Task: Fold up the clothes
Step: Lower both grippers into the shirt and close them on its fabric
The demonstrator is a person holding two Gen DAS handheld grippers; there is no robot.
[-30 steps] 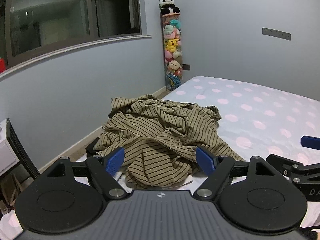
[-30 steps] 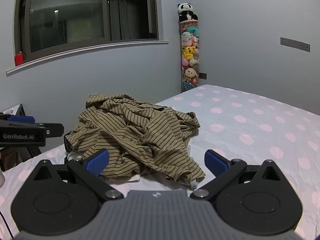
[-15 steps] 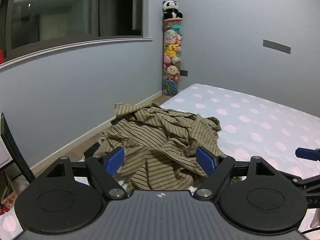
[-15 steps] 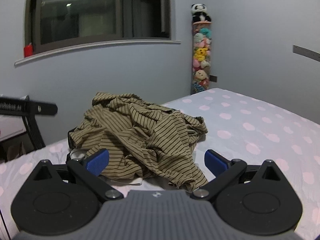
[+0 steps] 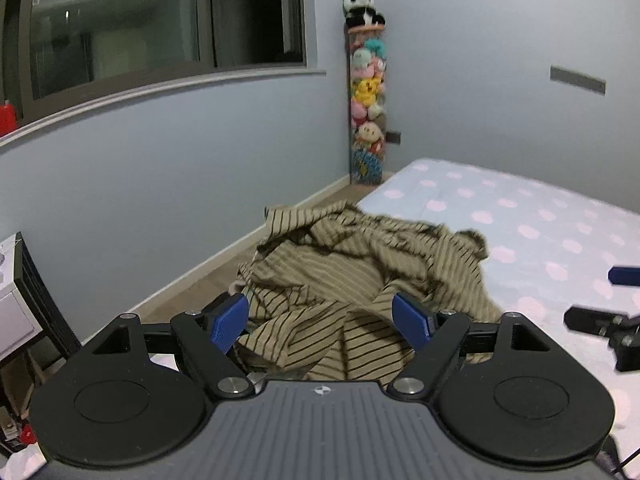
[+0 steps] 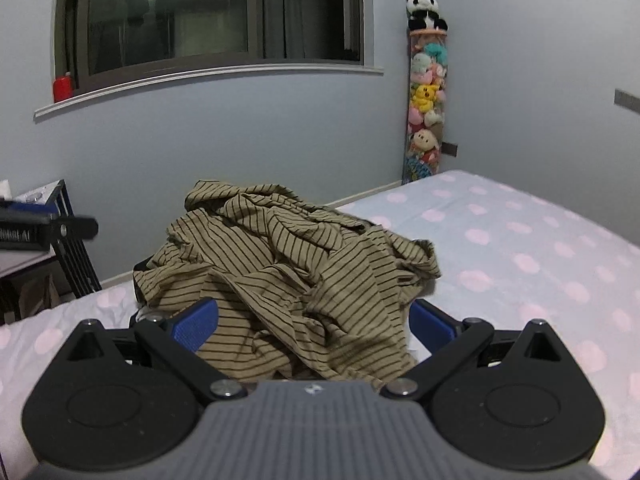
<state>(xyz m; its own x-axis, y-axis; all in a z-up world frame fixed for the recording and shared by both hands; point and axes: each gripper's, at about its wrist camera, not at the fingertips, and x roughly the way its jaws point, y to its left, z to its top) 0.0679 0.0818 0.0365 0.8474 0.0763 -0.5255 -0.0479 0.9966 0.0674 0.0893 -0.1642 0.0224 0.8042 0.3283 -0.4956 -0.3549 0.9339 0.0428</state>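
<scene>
A tan garment with thin dark stripes (image 5: 360, 276) (image 6: 288, 264) lies crumpled in a heap at the near left corner of the bed (image 5: 540, 224) (image 6: 520, 240). My left gripper (image 5: 322, 320) is open, its blue fingertips spread over the heap's near edge with cloth showing between them. My right gripper (image 6: 314, 326) is also open, its blue pads on either side of the heap's front folds. Neither holds the cloth. The right gripper's tip shows at the right edge of the left wrist view; the left gripper's body shows at the left of the right wrist view.
The bed has a pale sheet with pink dots. A tall tube of plush toys (image 5: 368, 92) (image 6: 426, 88) stands in the room's corner. A window (image 6: 216, 20) is in the left wall. A dark side stand (image 6: 68, 240) sits left of the bed.
Both grippers have moved closer to the heap, which now fills the space between their fingers. The views have tilted up. Both stay open.
</scene>
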